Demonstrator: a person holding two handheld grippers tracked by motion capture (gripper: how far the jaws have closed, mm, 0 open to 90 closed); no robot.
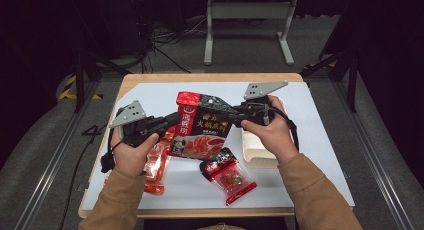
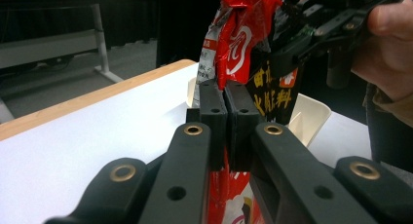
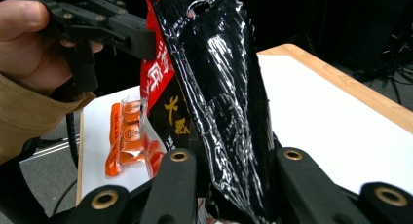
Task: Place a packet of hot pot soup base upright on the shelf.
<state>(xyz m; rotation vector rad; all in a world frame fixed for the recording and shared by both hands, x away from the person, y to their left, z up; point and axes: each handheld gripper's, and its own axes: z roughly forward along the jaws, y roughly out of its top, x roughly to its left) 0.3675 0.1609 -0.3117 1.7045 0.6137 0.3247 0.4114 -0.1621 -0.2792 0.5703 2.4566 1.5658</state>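
Observation:
A large red and black hotpot seasoning packet (image 1: 200, 127) is held up above the white table top between both grippers. My left gripper (image 1: 176, 119) is shut on its left red edge; in the left gripper view the pads (image 2: 214, 112) are pressed together on the red foil (image 2: 238, 44). My right gripper (image 1: 231, 117) grips the packet's right black side. In the right gripper view the glossy black foil (image 3: 214, 87) runs down between the jaws and hides the pads. The packet hangs upright and a little crumpled.
An orange sachet (image 1: 156, 165) lies under my left hand. A small red packet (image 1: 230, 177) rests at the front centre. A cream tray (image 1: 257, 150) stands below my right hand. The white mat (image 1: 310, 140) covers a wooden table; a metal stand is on the floor beyond.

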